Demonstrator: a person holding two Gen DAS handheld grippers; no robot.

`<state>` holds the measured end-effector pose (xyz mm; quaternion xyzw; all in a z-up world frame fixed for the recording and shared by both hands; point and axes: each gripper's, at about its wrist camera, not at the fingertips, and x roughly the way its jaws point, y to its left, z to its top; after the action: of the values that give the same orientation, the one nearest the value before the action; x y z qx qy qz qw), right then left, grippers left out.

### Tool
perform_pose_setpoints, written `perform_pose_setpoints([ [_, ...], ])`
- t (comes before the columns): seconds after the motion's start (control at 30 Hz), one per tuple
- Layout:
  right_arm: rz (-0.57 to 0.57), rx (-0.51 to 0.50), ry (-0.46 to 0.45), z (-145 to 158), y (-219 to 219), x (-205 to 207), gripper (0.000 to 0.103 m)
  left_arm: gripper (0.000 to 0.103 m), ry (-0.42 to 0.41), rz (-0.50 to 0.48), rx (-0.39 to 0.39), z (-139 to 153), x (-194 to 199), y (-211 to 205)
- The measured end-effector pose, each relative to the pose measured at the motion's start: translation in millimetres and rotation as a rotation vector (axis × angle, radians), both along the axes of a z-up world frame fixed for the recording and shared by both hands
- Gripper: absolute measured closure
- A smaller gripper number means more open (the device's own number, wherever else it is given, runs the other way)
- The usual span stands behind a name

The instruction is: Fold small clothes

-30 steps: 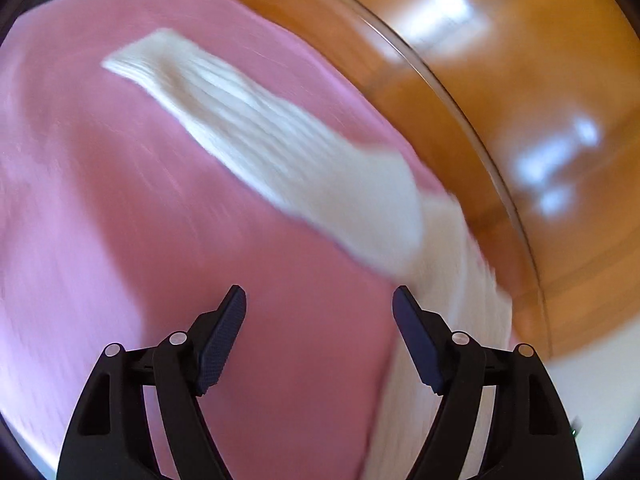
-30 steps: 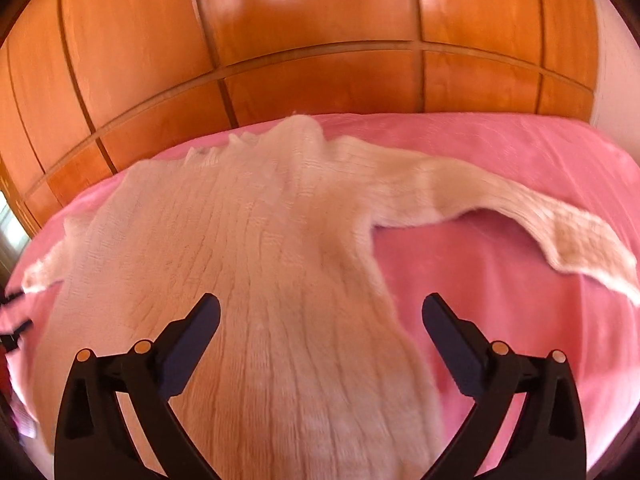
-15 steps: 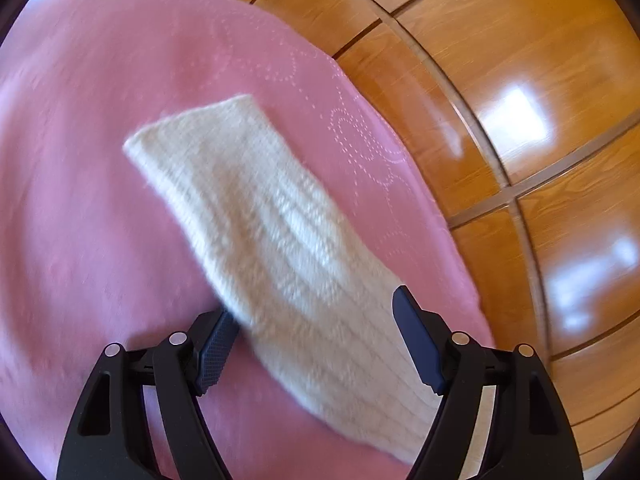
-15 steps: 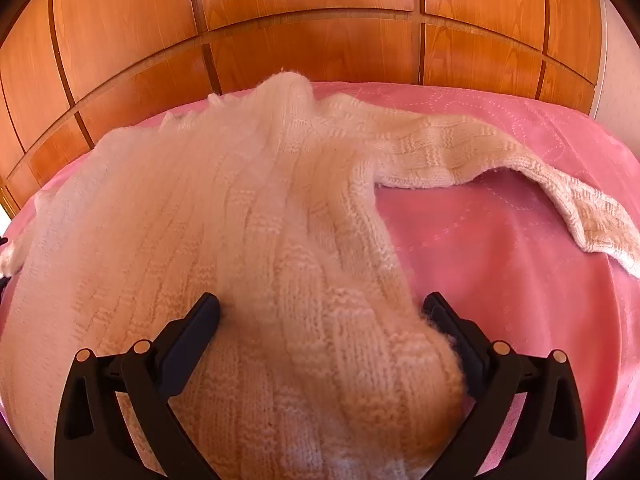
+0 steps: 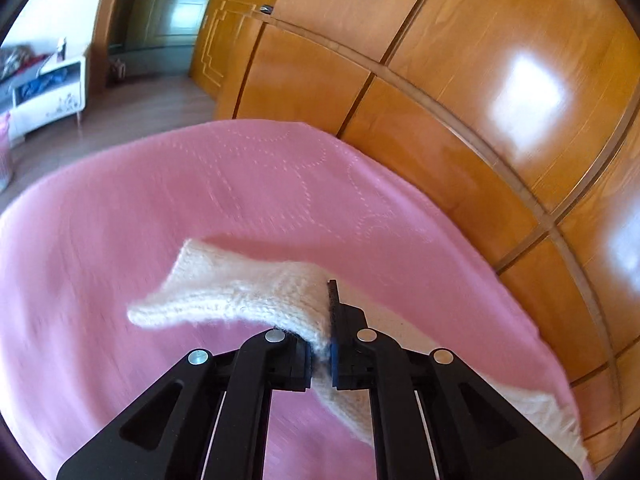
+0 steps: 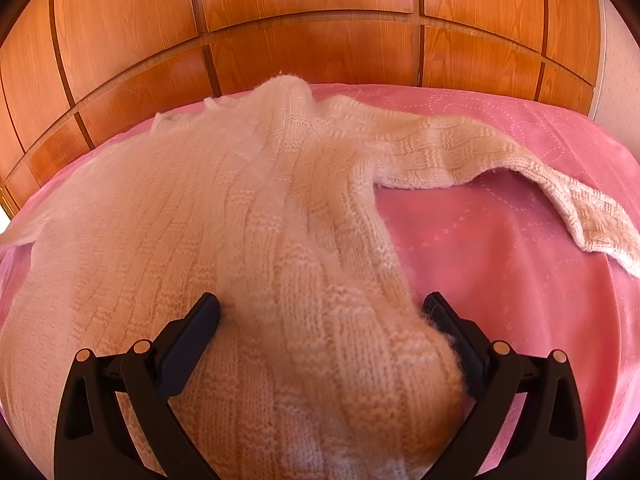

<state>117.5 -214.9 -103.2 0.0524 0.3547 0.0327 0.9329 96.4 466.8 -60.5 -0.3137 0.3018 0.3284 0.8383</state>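
Observation:
A cream knitted sweater (image 6: 224, 216) lies spread on a pink bedspread (image 6: 500, 264), one sleeve (image 6: 472, 152) stretched to the right. My right gripper (image 6: 320, 312) is open, its fingers straddling the sweater's near right corner, which bulges between them. In the left wrist view my left gripper (image 5: 322, 328) is shut on the other sleeve (image 5: 240, 292) and holds it lifted above the pink bedspread (image 5: 160, 216), the cuff end drooping to the left.
A wooden panelled wardrobe (image 6: 320, 32) stands right behind the bed and also shows in the left wrist view (image 5: 460, 100). Far left in that view are a wooden floor, a white low cabinet (image 5: 48, 92) and a doorway.
My left gripper closed on the sleeve that lay between its open fingers and lifted it off the bedspread. My right gripper barely moved and stays open over the sweater's corner.

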Motion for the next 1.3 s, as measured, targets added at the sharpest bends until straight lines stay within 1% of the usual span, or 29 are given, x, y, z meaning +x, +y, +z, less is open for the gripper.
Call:
perform_pose_setpoints([
  [0.1,0.001,0.001,0.001,0.1,-0.8,0.3,0.002,0.098,0.029,-0.064,0.014,-7.9,8.3,-4.0],
  [0.17,0.001,0.001,0.001,0.1,-1.4,0.6,0.002,0.098,0.025,-0.057,0.009,-10.8,9.4,-10.5],
  [0.23,0.001,0.001,0.0,0.2,-1.8,0.7,0.002,0.098,-0.011,-0.024,-0.037,-10.4,11.7,-14.8],
  [0.33,0.001,0.001,0.0,0.4,-2.2,0.7,0.002,0.098,-0.047,-0.012,-0.042,4.9,13.4,-33.3],
  [0.43,0.001,0.001,0.0,0.6,-2.2,0.7,0.002,0.098,-0.101,-0.062,-0.029,25.1,23.7,-62.0],
  [0.57,0.001,0.002,-0.001,0.7,-1.9,0.1,0.002,0.098,-0.133,-0.18,0.001,46.5,47.9,-109.6],
  [0.63,0.002,0.005,-0.002,0.8,-1.8,-0.3,0.002,0.098,-0.145,-0.263,0.022,54.8,64.5,-144.0],
  [0.7,0.002,0.007,-0.003,0.7,-1.5,-0.6,0.002,0.098,-0.145,-0.321,0.045,58.2,76.7,-170.9],
  [0.77,0.003,0.007,-0.004,0.5,-1.6,-1.0,0.002,0.098,-0.139,-0.421,0.076,60.8,93.6,-209.9],
  [0.8,0.002,0.008,-0.004,0.3,-1.6,-0.9,0.002,0.098,-0.133,-0.456,0.098,60.5,99.5,-225.3],
  [0.9,0.002,0.008,-0.006,1.3,-1.8,-1.7,0.002,0.098,-0.109,-0.574,0.181,55.2,118.7,-281.0],
  [1.07,0.004,0.015,-0.008,2.0,-3.5,-2.6,0.002,0.098,-0.074,-0.682,0.182,34.5,144.2,-355.3],
  [1.2,0.005,0.026,-0.011,3.0,-4.1,-3.2,0.002,0.098,-0.04,-0.771,0.228,19.4,160.1,-413.0],
  [1.3,0.006,0.035,-0.012,3.2,-4.7,-2.7,0.002,0.098,-0.027,-0.851,0.265,13.0,161.8,-456.0],
])
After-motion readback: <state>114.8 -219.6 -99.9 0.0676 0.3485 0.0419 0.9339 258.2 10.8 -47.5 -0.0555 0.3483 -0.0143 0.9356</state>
